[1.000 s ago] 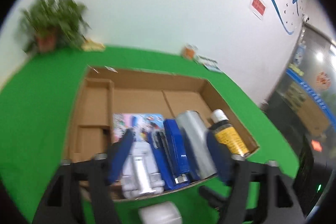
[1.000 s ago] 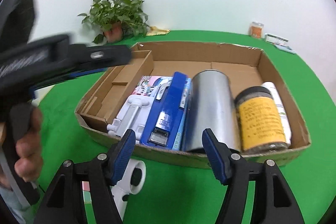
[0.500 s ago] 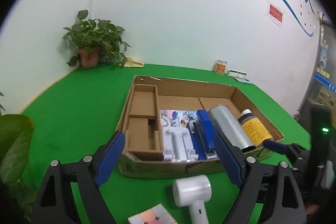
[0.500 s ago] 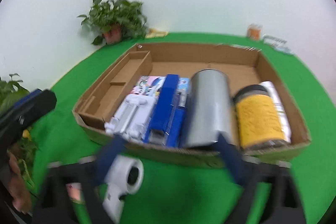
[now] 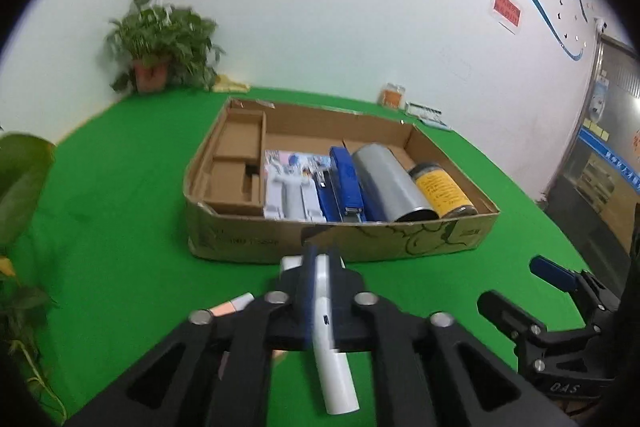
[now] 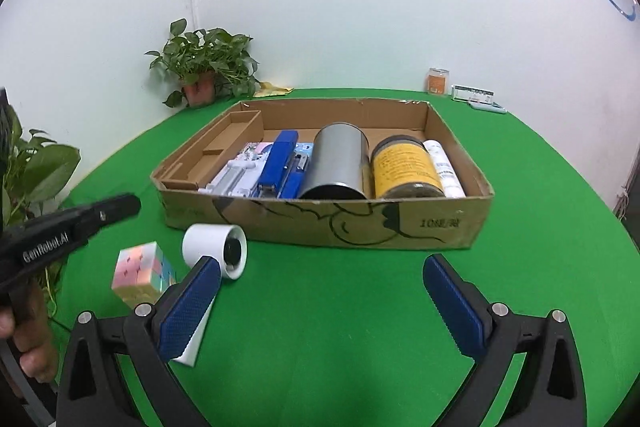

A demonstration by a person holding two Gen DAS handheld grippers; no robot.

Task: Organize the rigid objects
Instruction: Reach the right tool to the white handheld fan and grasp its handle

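A white handheld device (image 6: 214, 247) with a round head lies on the green table in front of the cardboard box (image 6: 320, 223), next to a pastel cube (image 6: 140, 271). My left gripper (image 5: 320, 255) is closing, its jaws nearly together, and the device (image 5: 326, 311) shows through the narrow gap. In the right wrist view the left gripper (image 6: 128, 205) hangs in the air to the left of the device, apart from it. My right gripper (image 6: 320, 263) stands wide open above bare table, its left finger overlapping the device's handle. The box holds a silver can (image 6: 340, 163), a yellow-labelled jar (image 6: 404, 167), a blue stapler (image 6: 278, 163) and a white bottle (image 6: 444, 167).
The box (image 5: 260, 239) has small bare compartments at its left end. A potted plant (image 6: 204, 75) stands at the back left and large leaves (image 6: 44, 167) reach in at the near left. A small orange jar (image 6: 437, 81) and a flat packet sit by the back wall.
Both grippers have drawn back from the box toward the near table edge. The left jaws have gone from wide apart to nearly together. The right jaws have spread wider.
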